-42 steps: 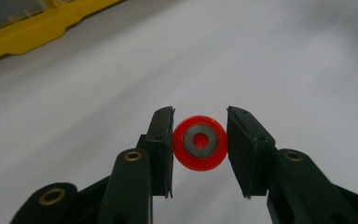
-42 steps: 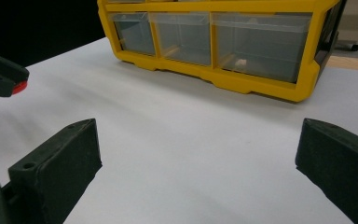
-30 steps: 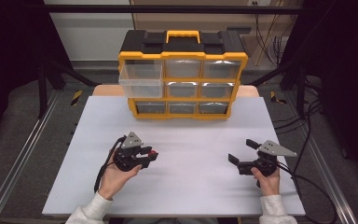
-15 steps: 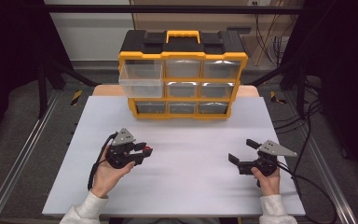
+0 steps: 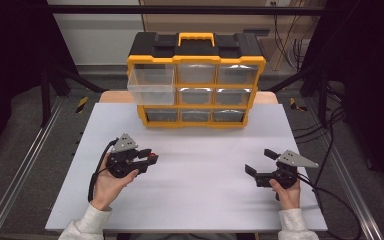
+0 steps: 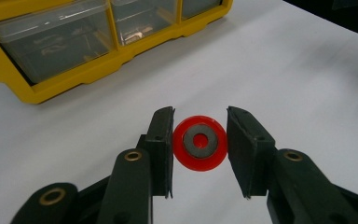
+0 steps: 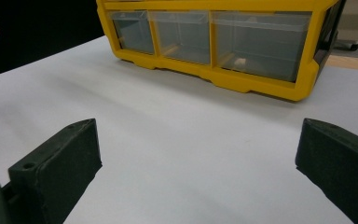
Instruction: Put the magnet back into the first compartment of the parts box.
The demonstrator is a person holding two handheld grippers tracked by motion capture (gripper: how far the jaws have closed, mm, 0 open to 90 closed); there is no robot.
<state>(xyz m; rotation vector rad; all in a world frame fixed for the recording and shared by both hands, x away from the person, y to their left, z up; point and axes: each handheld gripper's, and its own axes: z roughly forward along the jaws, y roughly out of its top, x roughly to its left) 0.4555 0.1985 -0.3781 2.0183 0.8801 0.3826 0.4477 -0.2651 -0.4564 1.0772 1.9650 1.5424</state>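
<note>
— Since a moment ago the left hand-held gripper (image 5: 150, 159) has come up and drifted toward the organiser; the right one hasn't stirred.

— What's it got?

— A red disc (image 6: 200, 143) with a grey ring set in its face, pinched edge-on between the black pads — clear of the white bench (image 5: 200, 200), over its left half.

— And the right hand-held gripper (image 5: 261, 162)?

— Jaws spread wide with bare bench between them, low over the right side.

— Any writing on that yellow drawer organiser (image 5: 196, 80)?

— None I can read. Its top-left drawer (image 5: 151, 86) is pulled out; the other clear drawers sit flush. Black lid, yellow handle.
</note>
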